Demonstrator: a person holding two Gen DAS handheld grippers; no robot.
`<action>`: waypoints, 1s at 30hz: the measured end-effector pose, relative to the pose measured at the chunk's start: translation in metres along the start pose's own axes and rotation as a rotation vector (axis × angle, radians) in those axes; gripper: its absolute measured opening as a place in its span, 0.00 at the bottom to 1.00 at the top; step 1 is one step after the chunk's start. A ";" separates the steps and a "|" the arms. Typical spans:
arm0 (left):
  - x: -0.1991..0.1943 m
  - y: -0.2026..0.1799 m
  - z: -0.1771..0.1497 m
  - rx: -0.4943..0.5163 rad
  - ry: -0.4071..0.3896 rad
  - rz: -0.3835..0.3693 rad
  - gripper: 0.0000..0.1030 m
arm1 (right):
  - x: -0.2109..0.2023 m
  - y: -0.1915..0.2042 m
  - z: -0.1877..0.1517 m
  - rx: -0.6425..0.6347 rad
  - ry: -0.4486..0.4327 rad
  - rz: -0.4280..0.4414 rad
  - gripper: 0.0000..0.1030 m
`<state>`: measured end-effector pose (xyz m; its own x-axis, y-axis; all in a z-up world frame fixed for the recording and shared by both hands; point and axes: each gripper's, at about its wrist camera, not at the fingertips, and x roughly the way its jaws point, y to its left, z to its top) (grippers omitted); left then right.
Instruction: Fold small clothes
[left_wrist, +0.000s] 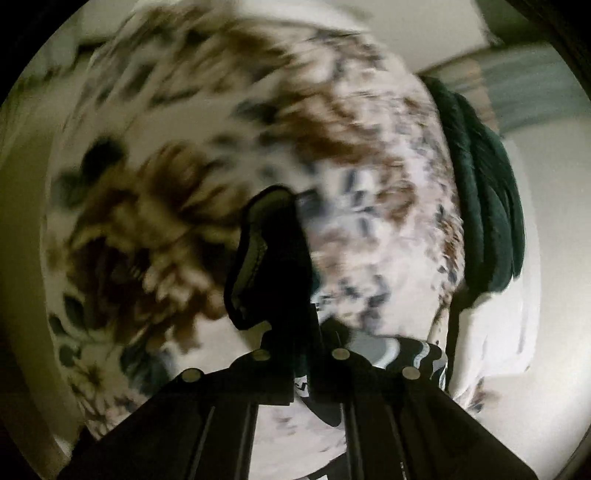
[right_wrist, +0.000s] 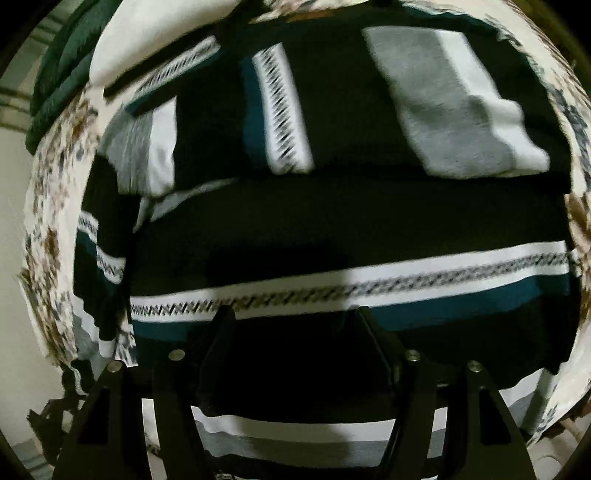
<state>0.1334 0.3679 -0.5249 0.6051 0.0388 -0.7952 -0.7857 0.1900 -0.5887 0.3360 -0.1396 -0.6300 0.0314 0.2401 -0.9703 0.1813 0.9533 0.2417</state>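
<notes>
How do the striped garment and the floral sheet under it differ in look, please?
The striped garment is mostly black with white, grey and teal bands; the floral sheet is pale with brown flowers and dark leaves. The garment lies folded over itself in layers; the sheet is spread out beneath it. Both are soft fabric, blurred by motion.

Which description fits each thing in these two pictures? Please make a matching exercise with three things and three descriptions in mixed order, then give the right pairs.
Things:
1. striped garment
2. floral sheet
3. dark green cloth

Descriptions:
a. white with brown flowers and dark leaves
b. plain, bunched at the edge of the sheet
c. black with white, grey and teal bands

Pairs: 1-c, 2-a, 3-b
</notes>
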 end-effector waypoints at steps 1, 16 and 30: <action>-0.004 -0.018 0.001 0.045 -0.014 -0.001 0.02 | -0.005 -0.007 0.004 0.010 -0.011 0.009 0.67; 0.040 -0.319 -0.172 0.739 0.035 -0.226 0.02 | -0.061 -0.136 0.039 0.205 -0.152 0.109 0.66; 0.089 -0.412 -0.444 1.147 0.381 -0.267 0.08 | -0.122 -0.238 0.061 0.269 -0.224 0.052 0.66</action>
<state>0.4543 -0.1422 -0.4180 0.5025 -0.3846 -0.7743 0.0393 0.9049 -0.4239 0.3490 -0.4072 -0.5696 0.2571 0.2122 -0.9428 0.4255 0.8511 0.3076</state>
